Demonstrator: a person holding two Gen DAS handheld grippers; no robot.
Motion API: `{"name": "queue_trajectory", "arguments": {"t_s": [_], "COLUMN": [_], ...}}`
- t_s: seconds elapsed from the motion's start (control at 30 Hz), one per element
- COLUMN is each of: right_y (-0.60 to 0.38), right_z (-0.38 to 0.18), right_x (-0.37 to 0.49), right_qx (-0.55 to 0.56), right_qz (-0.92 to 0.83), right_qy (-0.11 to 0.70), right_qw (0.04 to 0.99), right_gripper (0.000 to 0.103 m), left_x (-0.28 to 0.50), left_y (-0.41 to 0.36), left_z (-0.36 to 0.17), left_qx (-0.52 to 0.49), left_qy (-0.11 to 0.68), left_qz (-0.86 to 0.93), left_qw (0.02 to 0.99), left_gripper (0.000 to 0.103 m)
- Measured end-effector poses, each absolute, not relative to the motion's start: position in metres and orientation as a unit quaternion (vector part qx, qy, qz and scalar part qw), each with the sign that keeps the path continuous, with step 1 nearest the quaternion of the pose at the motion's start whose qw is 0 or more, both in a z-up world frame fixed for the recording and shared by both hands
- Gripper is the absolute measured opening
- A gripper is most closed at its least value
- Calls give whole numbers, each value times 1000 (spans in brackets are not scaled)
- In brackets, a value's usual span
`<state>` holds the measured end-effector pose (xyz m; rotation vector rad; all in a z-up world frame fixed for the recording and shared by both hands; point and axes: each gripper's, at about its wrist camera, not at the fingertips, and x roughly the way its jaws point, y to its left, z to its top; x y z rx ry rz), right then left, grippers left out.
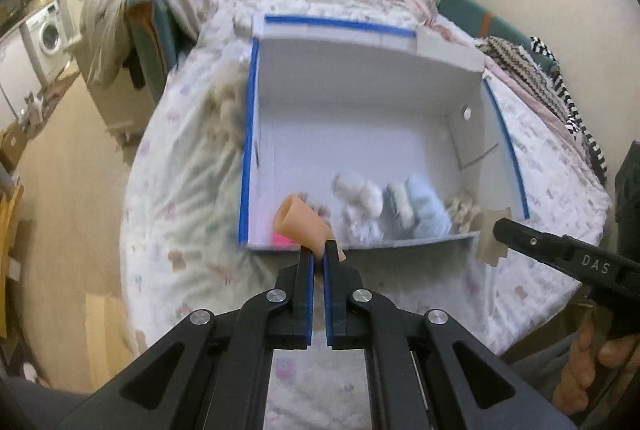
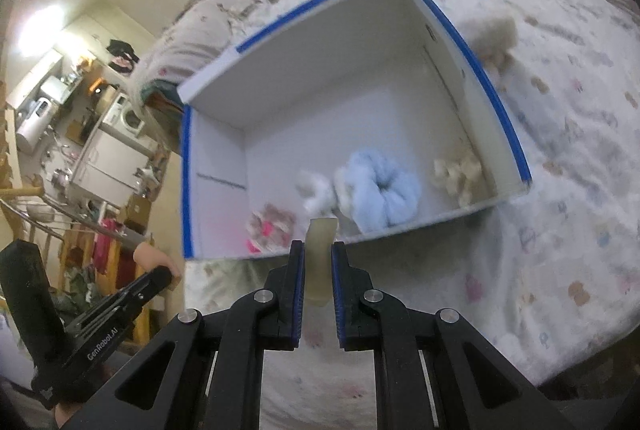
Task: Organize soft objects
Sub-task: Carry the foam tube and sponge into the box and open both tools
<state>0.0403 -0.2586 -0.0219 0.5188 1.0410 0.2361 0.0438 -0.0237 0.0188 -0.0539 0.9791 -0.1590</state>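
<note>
Box [image 1: 360, 101]: white inside, edged in blue tape [image 1: 247, 133]. Scrunchie [image 2: 380, 185]: pale blue, fluffy. Beside it, a white fluffy piece [image 2: 316, 191] and a cream one [image 2: 458, 171]; a pink-and-white item [image 2: 270, 226] is seen near the box's left wall. Bedspread [image 1: 180, 189]: white, printed with small pastel motifs in pink, tan and blue. Left gripper [image 1: 319, 254]: black, blue pads, closed on a peach band [image 1: 300, 222]. Right gripper [image 2: 319, 250]: black, blue pads, closed on a pale yellowish band [image 2: 320, 254]. Throw [image 1: 560, 85]: black-and-white stripes.
</note>
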Motion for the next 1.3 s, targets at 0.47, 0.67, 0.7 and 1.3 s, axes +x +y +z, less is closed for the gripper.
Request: {"name": "queue_trajectory", "arguments": {"t_s": [0.47, 0.67, 0.7, 1.3], "right_y": [-245, -249, -250, -242], "right_z": [-3, -15, -19, -75], "right_x": [93, 112, 113, 128], "right_qx": [225, 223, 224, 193], "right_qz": [125, 122, 123, 106], "right_qy": [475, 478, 478, 528], "right_qw": [842, 841, 840, 820], "right_gripper": [14, 14, 14, 14], "left_x": [97, 122, 125, 144], "left_y": [-53, -60, -59, -73], "left_z": [35, 21, 17, -44], "left_qx": [-2, 4, 0, 23], "left_qy": [459, 468, 468, 483], "left_qz": [-78, -78, -78, -66], "left_qw": [885, 880, 880, 873], "left_gripper": [4, 4, 4, 5]}}
